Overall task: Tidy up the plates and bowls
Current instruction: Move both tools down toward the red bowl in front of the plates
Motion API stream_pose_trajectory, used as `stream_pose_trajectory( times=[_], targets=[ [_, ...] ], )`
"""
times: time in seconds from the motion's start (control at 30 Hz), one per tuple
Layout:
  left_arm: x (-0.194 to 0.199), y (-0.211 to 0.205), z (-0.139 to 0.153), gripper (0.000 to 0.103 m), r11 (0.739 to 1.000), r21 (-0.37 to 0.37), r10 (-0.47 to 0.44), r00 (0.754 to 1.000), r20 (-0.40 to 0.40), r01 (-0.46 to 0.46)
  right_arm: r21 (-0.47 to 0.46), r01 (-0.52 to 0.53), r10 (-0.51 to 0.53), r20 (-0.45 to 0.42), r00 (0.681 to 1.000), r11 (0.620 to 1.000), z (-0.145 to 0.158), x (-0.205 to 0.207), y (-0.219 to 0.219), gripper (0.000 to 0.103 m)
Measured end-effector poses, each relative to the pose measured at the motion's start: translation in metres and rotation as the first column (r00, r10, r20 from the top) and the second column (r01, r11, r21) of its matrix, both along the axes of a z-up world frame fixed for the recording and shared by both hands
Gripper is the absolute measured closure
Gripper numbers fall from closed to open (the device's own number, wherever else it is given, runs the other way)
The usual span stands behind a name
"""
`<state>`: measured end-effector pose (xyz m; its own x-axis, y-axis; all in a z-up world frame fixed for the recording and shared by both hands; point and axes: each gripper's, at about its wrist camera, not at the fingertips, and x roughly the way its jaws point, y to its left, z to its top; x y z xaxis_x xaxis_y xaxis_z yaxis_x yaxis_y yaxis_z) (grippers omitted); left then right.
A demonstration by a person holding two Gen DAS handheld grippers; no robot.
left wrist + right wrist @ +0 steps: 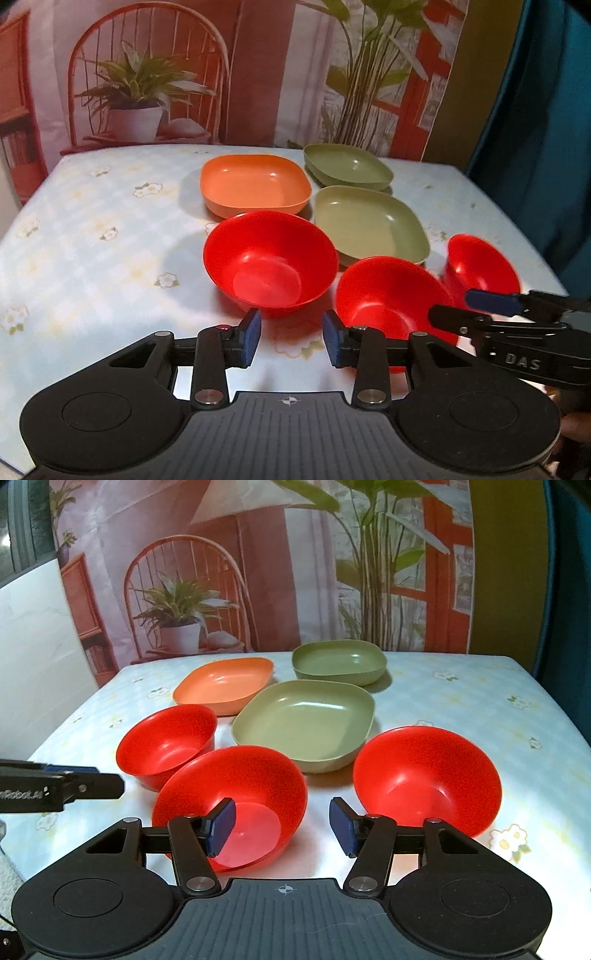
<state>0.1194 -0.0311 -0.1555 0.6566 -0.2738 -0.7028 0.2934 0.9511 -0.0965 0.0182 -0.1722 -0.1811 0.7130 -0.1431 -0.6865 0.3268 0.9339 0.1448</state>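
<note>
Between right fingers [225, 825]: middle red bowl's [236, 786] right rim.

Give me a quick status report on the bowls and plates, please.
Left gripper open, empty. Right gripper open, fingers either side of middle red bowl rim, not gripping. Nothing in the way.

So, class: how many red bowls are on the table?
3, all in the front row: left bowl, beside the orange plate; middle bowl, nearest the cameras; right bowl, beside the near green plate. None looks hidden.
</note>
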Motion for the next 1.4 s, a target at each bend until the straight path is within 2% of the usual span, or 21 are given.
stream_pose_trajectory(
  times=[0.17, 0.4, 0.97, 1.4],
  targets=[
    [0.001, -0.013, 0.001, 0.064, 0.999, 0.037, -0.022, 1.000, 0.002, 0.022, 0.019, -0.027, 0.027, -0.011, 1.000, 0.999, -0.002, 0.003, -0.002, 0.050],
    [-0.002, -0.011, -0.005, 0.064, 0.999, -0.031, -0.025, 0.999, -0.025, 0.024, 0.031, -0.028, 0.028, -0.004, 1.000, 0.999, -0.003, 0.002, -0.004, 0.050],
    [-0.005, -0.018, -0.011, 0.064, 0.999, 0.024, -0.039, 0.998, -0.039, 0.040, 0.050, 0.000, 0.001, -0.024, 1.000, 0.999, -0.014, -0.001, -0.008, 0.050],
    [-0.001, -0.015, -0.014, 0.064, 0.999, 0.025, -0.020, 0.998, -0.064, 0.022, 0.054, -0.010, 0.011, -0.018, 1.000, 0.998, -0.015, 0.000, -0.008, 0.051]
  ],
)
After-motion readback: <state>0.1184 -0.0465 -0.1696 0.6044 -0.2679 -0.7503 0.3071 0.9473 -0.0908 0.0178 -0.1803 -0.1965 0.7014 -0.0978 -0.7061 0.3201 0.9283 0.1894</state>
